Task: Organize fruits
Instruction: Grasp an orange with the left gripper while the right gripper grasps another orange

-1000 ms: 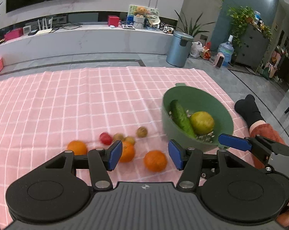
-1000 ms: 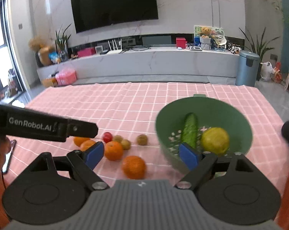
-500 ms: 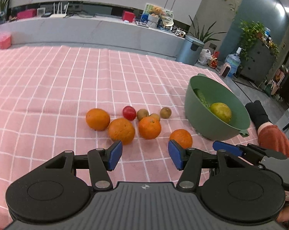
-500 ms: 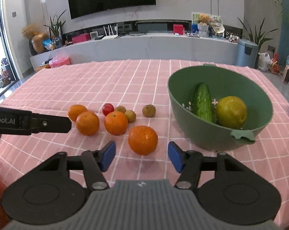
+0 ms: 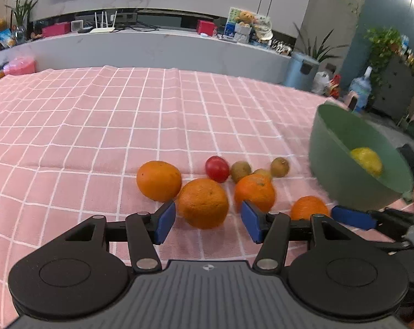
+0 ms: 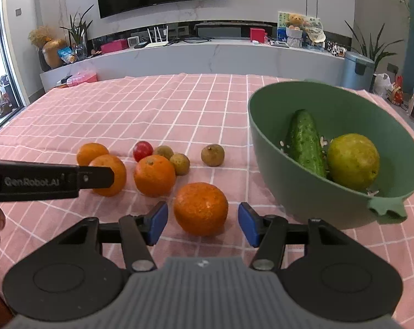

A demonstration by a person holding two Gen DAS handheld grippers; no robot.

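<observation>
Several oranges, a red tomato [image 6: 143, 151] and three small brown fruits [image 6: 212, 155] lie on the pink checked cloth. My left gripper [image 5: 207, 222] is open, its blue pads on either side of one orange [image 5: 203, 203], not touching it. My right gripper [image 6: 202, 223] is open around the nearest orange [image 6: 200, 208], with a gap on both sides. A green bowl [image 6: 264, 142] at the right holds a cucumber [image 6: 304, 142] and a yellow-green fruit [image 6: 353, 161]. The bowl also shows in the left wrist view [image 5: 327, 148].
The left gripper's black finger [image 6: 50, 182] crosses the left side of the right wrist view in front of an orange [image 6: 110, 174]. The right gripper's blue tip [image 5: 352, 216] shows below the bowl in the left wrist view. A long white counter [image 6: 207, 54] stands behind the table.
Both grippers have moved forward and lower toward the fruit. Each now has an orange between its open pads. The jaws have stayed open.
</observation>
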